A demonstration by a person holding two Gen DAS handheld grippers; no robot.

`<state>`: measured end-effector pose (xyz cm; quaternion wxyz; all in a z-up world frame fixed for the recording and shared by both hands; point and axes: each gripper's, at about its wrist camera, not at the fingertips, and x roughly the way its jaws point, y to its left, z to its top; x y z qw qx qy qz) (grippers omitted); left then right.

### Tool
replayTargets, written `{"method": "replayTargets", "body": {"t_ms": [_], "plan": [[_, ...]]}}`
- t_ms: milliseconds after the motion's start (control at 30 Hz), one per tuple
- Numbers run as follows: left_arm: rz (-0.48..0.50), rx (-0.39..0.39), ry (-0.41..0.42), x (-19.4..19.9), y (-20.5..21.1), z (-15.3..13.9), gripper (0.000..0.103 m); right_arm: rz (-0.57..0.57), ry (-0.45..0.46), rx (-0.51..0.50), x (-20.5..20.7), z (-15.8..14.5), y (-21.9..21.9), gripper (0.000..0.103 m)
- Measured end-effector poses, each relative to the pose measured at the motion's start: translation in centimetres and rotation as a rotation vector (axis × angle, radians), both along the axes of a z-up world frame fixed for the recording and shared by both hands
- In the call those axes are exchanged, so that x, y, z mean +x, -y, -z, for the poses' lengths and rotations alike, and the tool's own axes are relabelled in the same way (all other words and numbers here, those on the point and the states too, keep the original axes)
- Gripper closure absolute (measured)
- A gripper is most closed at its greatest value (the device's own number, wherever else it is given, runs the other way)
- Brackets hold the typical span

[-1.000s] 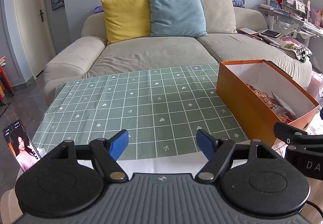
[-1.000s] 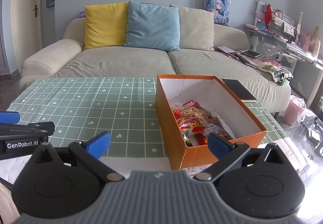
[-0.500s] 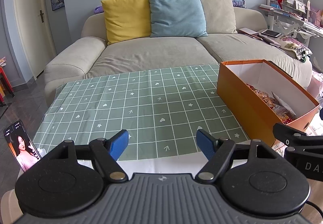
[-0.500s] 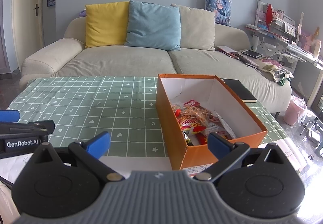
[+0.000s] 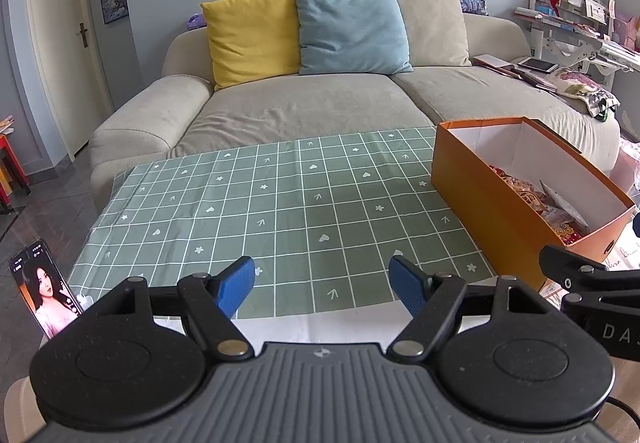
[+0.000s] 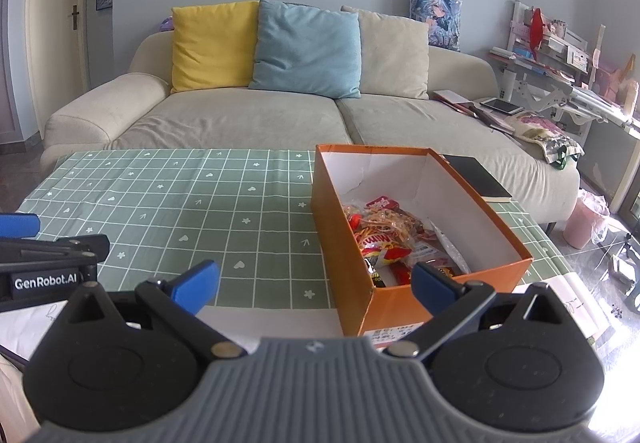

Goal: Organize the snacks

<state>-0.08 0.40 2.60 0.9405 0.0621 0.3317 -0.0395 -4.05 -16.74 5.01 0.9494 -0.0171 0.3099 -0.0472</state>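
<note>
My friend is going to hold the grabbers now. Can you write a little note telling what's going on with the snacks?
Left gripper: open, holding nothing, over the near edge of the green checked tablecloth.
Right gripper: open, holding nothing, just in front of the orange box.
Snacks: the snack packets lie piled inside the orange box, toward its near end. None show on the tablecloth.
Done: the snacks in view are in the box.
Left: probably nothing on the cloth; maybe tidy the pile. The box's near inside corner is hidden behind the fingers, so check there.
</note>
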Motion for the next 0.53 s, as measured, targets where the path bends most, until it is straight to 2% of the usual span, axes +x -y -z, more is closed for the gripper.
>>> {"method": "replayTargets", "body": {"t_ms": [533], "plan": [[0.004, -0.019, 0.001, 0.01, -0.25, -0.27, 0.013, -0.007, -0.009, 0.002, 0.11, 0.43, -0.18, 0.004]]}}
